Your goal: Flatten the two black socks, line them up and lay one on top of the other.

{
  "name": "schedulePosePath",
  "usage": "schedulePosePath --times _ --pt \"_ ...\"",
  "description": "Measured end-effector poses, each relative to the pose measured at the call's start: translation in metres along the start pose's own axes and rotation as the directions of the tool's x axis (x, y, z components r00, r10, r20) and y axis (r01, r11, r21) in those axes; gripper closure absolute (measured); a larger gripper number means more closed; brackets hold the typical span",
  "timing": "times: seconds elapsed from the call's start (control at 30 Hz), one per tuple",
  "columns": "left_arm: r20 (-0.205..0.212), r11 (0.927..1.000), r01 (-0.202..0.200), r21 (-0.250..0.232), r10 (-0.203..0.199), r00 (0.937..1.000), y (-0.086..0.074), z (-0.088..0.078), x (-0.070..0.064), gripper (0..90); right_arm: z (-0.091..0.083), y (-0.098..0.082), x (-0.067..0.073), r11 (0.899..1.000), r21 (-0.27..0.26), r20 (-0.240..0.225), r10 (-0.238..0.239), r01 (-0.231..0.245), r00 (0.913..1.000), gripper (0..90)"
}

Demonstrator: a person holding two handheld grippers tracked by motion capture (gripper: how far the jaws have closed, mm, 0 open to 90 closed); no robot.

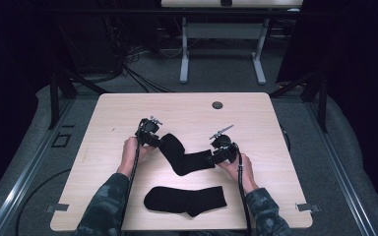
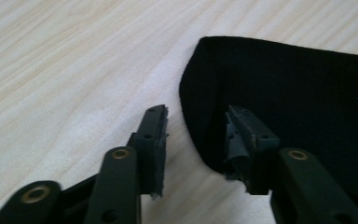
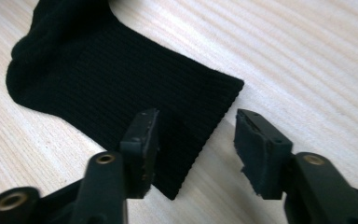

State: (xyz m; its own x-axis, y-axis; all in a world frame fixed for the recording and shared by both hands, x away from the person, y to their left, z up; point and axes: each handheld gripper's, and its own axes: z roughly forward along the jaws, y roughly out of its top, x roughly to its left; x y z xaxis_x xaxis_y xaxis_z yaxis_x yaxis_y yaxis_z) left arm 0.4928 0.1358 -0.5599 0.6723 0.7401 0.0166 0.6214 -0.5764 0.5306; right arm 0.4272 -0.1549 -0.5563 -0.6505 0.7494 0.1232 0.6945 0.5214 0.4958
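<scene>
Because the bent black sock [image 1: 183, 155] is soft, light knit lying flat on the worktop [image 1: 113, 118], it will sag and fold when lifted, so its two ends are the places to pinch. The left tool [image 2: 196, 135] straddles the toe edge, the right tool [image 3: 196, 140] the cuff corner; both are open, not yet pressing.

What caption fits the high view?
Left gripper and right gripper straddle the bent black sock's ends; second sock lies nearer.
</scene>
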Motion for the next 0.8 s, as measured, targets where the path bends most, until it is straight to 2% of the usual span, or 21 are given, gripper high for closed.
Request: schedulePosePath --times 0.07,0.1,0.23,0.27,0.37,0.43,0.5,0.6,0.73,0.8 --pt "-0.001 0.9998 -0.017 0.004 0.017 0.9999 0.001 0.000 -0.003 67.1 0.003 0.000 0.001 1.000 -0.002 -0.013 0.009 -0.009 0.9999 55.0" --pt "-0.003 0.9997 -0.024 0.005 0.024 0.9997 0.001 0.000 -0.004 68.9 0.003 0.000 0.001 1.000 0.001 -0.002 0.004 -0.004 1.0000 56.3" --pt "0.011 0.9995 -0.030 0.013 0.030 0.9995 0.002 -0.001 -0.005 75.7 0.002 0.001 0.004 0.999 0.018 0.013 -0.041 0.041 0.9991 65.8" --pt "0.008 0.9991 -0.038 0.018 0.038 0.9993 0.002 -0.001 -0.007 78.4 0.004 0.000 0.006 1.000 -0.001 0.007 -0.028 0.028 0.9996 69.2" --pt "-0.012 0.9971 -0.072 0.024 0.072 0.9973 0.003 0.000 -0.013 85.5 0.003 0.000 0.007 0.999 0.007 0.014 -0.041 0.041 0.9991 76.9" --pt "-0.028 0.9968 -0.076 0.026 0.077 0.9967 0.002 -0.001 -0.016 86.6 0.004 -0.001 0.007 0.999 0.000 -0.010 -0.035 0.035 0.9993 81.0" --pt "-0.047 0.9975 -0.069 0.012 0.070 0.9965 -0.001 -0.002 -0.018 87.1 0.004 -0.003 0.008 0.999 -0.019 -0.011 -0.028 0.027 0.9996 82.7" --pt "-0.067 0.9986 -0.052 -0.007 0.052 0.9964 -0.009 -0.006 -0.019 87.6 0.002 -0.007 0.009 0.999 -0.032 0.003 -0.043 0.043 0.9991 83.7" --pt "-0.031 0.9985 -0.002 -0.055 0.000 0.9995 -0.020 -0.023 -0.016 87.9 -0.007 -0.011 0.007 0.997 -0.071 0.005 -0.026 0.026 0.9996 83.8" --pt "-0.023 0.9964 0.018 -0.083 -0.020 0.9995 -0.024 -0.034 -0.016 87.9 -0.017 -0.013 0.007 0.994 -0.099 0.015 -0.034 0.035 0.9993 83.8"
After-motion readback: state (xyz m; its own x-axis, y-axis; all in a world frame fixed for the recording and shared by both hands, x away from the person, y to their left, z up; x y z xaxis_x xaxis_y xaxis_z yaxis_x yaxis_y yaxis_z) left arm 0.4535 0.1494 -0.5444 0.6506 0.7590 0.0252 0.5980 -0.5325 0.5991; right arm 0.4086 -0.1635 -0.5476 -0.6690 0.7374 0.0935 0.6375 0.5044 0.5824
